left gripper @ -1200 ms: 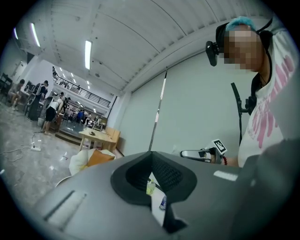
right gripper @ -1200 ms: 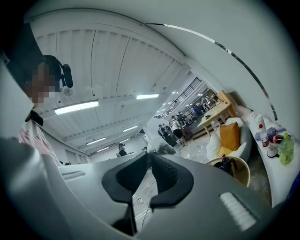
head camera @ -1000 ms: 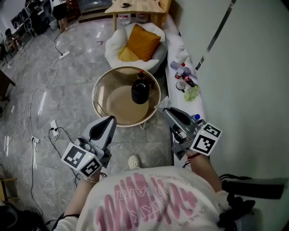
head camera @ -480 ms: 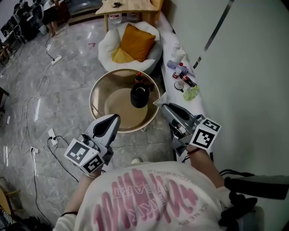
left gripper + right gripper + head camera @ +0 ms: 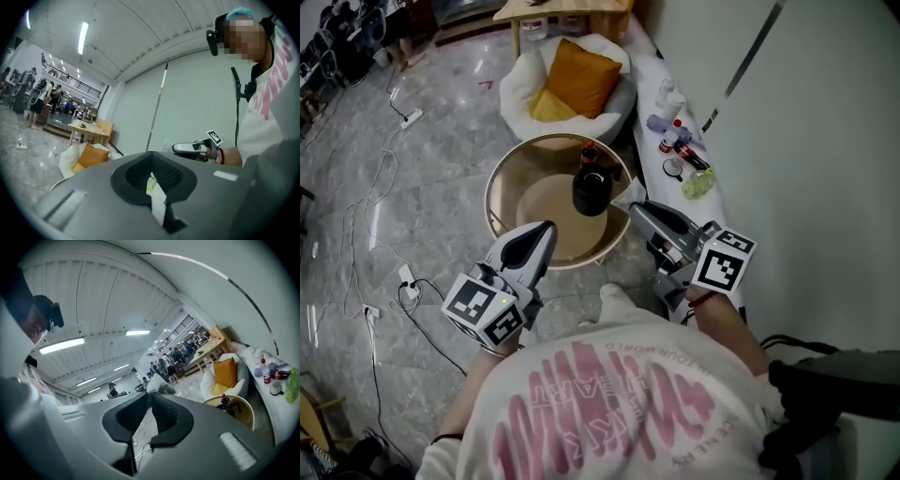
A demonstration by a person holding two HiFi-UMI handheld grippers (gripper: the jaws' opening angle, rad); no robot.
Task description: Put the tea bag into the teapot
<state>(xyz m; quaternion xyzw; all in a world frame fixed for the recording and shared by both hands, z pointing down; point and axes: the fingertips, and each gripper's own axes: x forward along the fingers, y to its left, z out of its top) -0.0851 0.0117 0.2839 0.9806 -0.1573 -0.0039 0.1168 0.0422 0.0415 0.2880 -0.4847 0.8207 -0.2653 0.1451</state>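
On the round glass tabletop (image 5: 511, 183), a black teapot (image 5: 592, 190) stands upright toward the 3 o'clock side, with a dark bottle (image 5: 589, 155) with a red cap just beside it at its 12 o'clock. Nothing inside the teapot can be made out from above. The right tool (image 5: 635, 206) has its tips pinched on the tea bag (image 5: 630, 192), a pale thin packet that sticks out past the tips at the teapot's 3 o'clock, near the tabletop's rim and apart from the teapot. The left tool (image 5: 547, 228) hangs at the tabletop's 6 o'clock edge, its tips together with nothing between them. A white ledge (image 5: 647, 89) along the wall at 1 o'clock carries small bottles (image 5: 675, 141).
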